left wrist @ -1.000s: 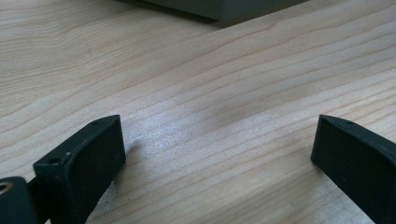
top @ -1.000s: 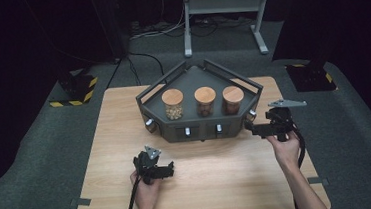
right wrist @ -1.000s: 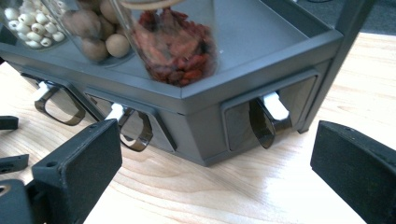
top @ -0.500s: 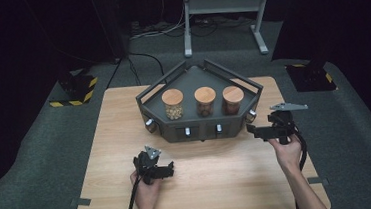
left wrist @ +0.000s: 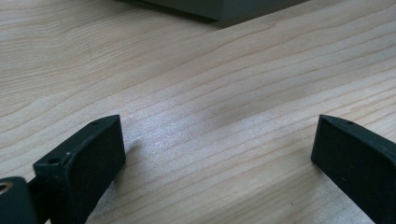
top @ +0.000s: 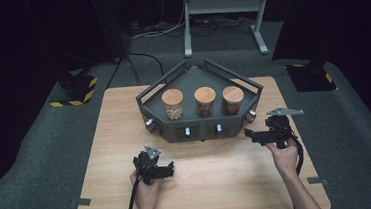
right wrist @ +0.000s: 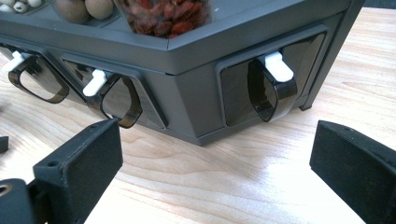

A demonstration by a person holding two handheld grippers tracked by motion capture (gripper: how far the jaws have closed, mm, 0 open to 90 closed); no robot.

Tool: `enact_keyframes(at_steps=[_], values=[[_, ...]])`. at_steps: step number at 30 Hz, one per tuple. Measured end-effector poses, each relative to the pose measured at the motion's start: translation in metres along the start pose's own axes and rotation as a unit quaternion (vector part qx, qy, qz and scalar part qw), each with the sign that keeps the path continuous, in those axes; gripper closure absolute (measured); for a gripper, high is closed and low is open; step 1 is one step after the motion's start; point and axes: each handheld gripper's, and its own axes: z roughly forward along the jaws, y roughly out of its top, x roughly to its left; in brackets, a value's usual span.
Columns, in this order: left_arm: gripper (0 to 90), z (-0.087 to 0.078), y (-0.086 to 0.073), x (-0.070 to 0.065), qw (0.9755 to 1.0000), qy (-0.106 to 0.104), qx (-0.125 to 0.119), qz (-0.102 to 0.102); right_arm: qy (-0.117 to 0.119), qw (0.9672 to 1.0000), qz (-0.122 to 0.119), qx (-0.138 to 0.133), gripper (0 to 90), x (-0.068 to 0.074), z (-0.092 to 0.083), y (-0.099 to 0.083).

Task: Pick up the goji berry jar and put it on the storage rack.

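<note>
Change since a second ago: the right gripper [top: 250, 132] has dropped a little and drawn in toward the dark grey rack [top: 175, 133]; the left gripper [top: 164, 169] has kept its place.

Item, rack: an angular dark grey stand on the wooden table [top: 115, 125], just ahead of the right gripper and near it, not touched. In the right gripper view its front corner sits straight ahead between the jaws.

Item, right-hand scoop [right wrist: 271, 91]: smoky translucent, with a white tab [right wrist: 278, 66] on top, set in a recess in the rack's angled face, ahead and slightly right of the gap between the jaws. Two more scoops of the same make, the middle scoop [right wrist: 116, 100] and the far scoop [right wrist: 37, 79], hang in the front face ahead and to the left.

Item, three jars on the rack's shelf, each with a wooden lid: left jar [top: 173, 103] with pale contents, middle jar [top: 205, 100] with brown, right jar [top: 233, 100] with reddish pieces (seen close up above the jaws in the right gripper view).

Item, right gripper: held in the person's right hand [top: 283, 154], jaws spread wide, nothing between them, low over the table.

Item, left gripper: held in the left hand [top: 147, 190], well short of the rack and to its near left, jaws likewise wide apart and empty. Bare wood grain lies between them, with the rack's edge at the top of its view.

Surroundings: grey carpet [top: 42, 161] around the table; a metal stand [top: 223, 3] beyond it.
</note>
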Motion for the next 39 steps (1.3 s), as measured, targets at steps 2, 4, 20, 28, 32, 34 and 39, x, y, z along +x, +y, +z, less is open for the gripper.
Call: enact_keyframes(at_steps=[2,4,20,28,32,34,39], values=[[2.7,0.000,0.000,0.000,1.0000,0.000,0.000,0.000,0.000,1.0000,0.001,0.001,2.0,0.000,0.001,-0.002],[2.7,0.000,0.000,0.000,1.0000,0.000,0.000,0.000,-0.002,1.0000,0.002,0.001,2.1,0.000,0.001,-0.004],[2.7,0.000,0.000,0.000,1.0000,0.000,0.000,0.000,0.001,1.0000,-0.003,0.004,2.3,0.006,0.010,-0.016],[2.7,0.000,0.000,0.000,1.0000,0.000,0.000,0.000,-0.002,1.0000,-0.003,0.007,2.3,0.008,0.014,-0.019],[2.7,0.000,0.000,0.000,1.0000,0.000,0.000,0.000,-0.002,1.0000,-0.002,0.007,2.3,0.009,0.016,-0.022],[2.7,0.000,0.000,0.000,1.0000,0.000,0.000,0.000,-0.003,0.9999,-0.003,0.010,2.4,0.009,0.017,-0.023],[2.7,0.000,0.000,0.000,1.0000,0.000,0.000,0.000,-0.006,0.9999,-0.003,0.012,2.4,0.010,0.019,-0.026]])
